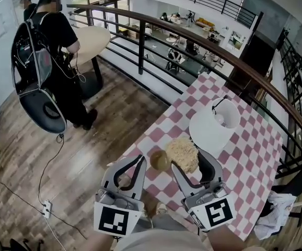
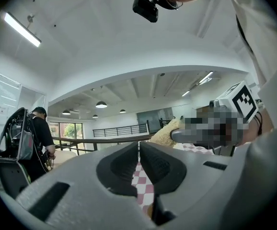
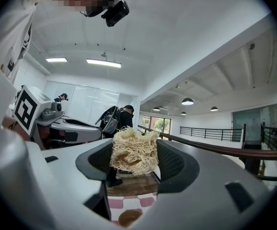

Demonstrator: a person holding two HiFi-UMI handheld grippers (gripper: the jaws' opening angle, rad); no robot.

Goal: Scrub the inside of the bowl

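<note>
Nearest to us, over the near corner of the table (image 1: pixel 245 161) with its pink-and-white checked cloth, we held both tools. The left hand-held gripper (image 1: pixel 142 160) (image 2: pixel 139 145) had its jaws drawn together with only a thin slit between them, and nothing was caught there. Beside it, the right hand-held gripper (image 1: pixel 188 158) (image 3: pixel 134 150) had its jaws clamped on a pale, fibrous loofah scrubber (image 1: pixel 182 151) (image 3: pixel 133 152), which stuck out past the fingertips.

Just left of the scrubber, between the two tools, a small brown dish (image 1: pixel 160 161) (image 3: pixel 129 218) sat on the cloth near the table's corner.

Farther on, toward the middle of the table, lay a white plate (image 1: pixel 206 135), and we took the smaller round vessel at its far edge for the white bowl (image 1: pixel 225 114). It stood well apart from the scrubber.

Beyond the table ran a dark railing (image 1: pixel 193 41). Off to the left a person (image 1: pixel 57 35) in black stood on the wooden floor (image 1: pixel 114 109).
</note>
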